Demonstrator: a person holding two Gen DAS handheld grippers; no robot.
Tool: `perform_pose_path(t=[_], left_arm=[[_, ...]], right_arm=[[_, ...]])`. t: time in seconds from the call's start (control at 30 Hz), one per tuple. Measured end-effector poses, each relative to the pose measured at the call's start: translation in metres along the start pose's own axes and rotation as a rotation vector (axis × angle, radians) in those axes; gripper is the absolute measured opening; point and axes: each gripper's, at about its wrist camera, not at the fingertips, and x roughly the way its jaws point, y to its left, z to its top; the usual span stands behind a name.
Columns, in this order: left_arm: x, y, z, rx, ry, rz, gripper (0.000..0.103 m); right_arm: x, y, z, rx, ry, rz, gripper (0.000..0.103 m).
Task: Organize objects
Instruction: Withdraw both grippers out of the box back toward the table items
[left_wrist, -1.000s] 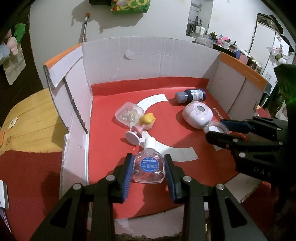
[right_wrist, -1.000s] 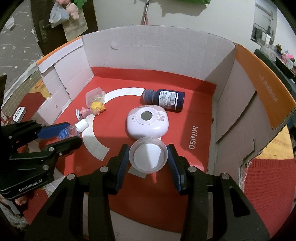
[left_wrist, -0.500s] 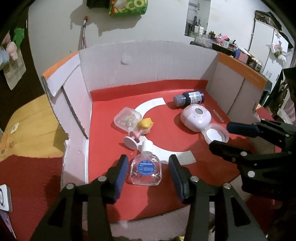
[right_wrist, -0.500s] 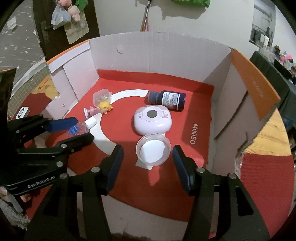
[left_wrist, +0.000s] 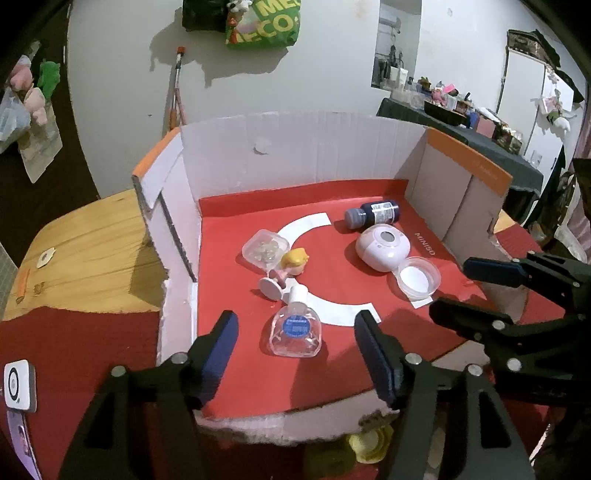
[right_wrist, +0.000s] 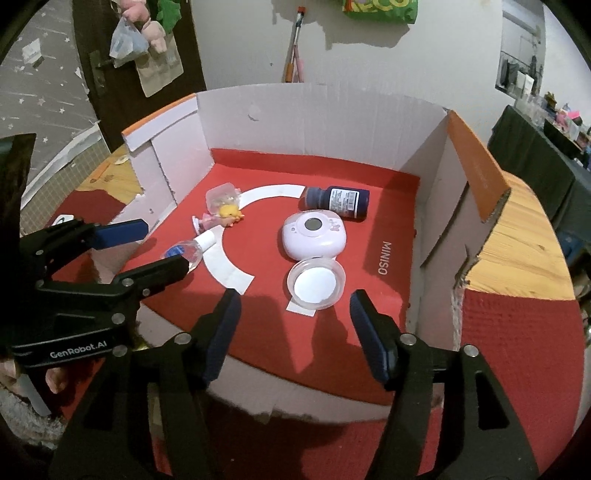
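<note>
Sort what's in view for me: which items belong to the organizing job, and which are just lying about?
Job items, in the cardboard box:
clear bottle
round clear lid
pink device
dark bottle
doll figure
small clear container

Lying about:
green bag on wall
white square gadget on red cloth
shelf clutter

Green snack bag (left_wrist: 263, 23) hanging on white wall; broom handle (left_wrist: 176, 86) leaning below it; plush toys (right_wrist: 147, 22) on dark door; cluttered dark side table (left_wrist: 461, 122); small white device (left_wrist: 16, 386) on red cloth.
</note>
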Motion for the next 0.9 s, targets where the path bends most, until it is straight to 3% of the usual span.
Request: perform_pose_path(t=[0.4, 0.57, 0.9], left_arm=[[-0.029, -0.003, -0.007, 0.012, -0.057, 0.054, 0.098], [-0.037, -0.001, -0.011, 0.007, -0.063, 0.067, 0.100], [-0.047, 0.001, -0.019, 0.007, -0.057, 0.100, 0.103]], right_arm=[[-0.025, 0.006, -0.006, -0.005, -0.043, 0.006, 0.076], [-0.031, 0.009, -0.009, -0.009, -0.053, -0.003, 0.087], [-0.043, 0.015, -0.016, -0.013, -0.063, 0.005, 0.088]])
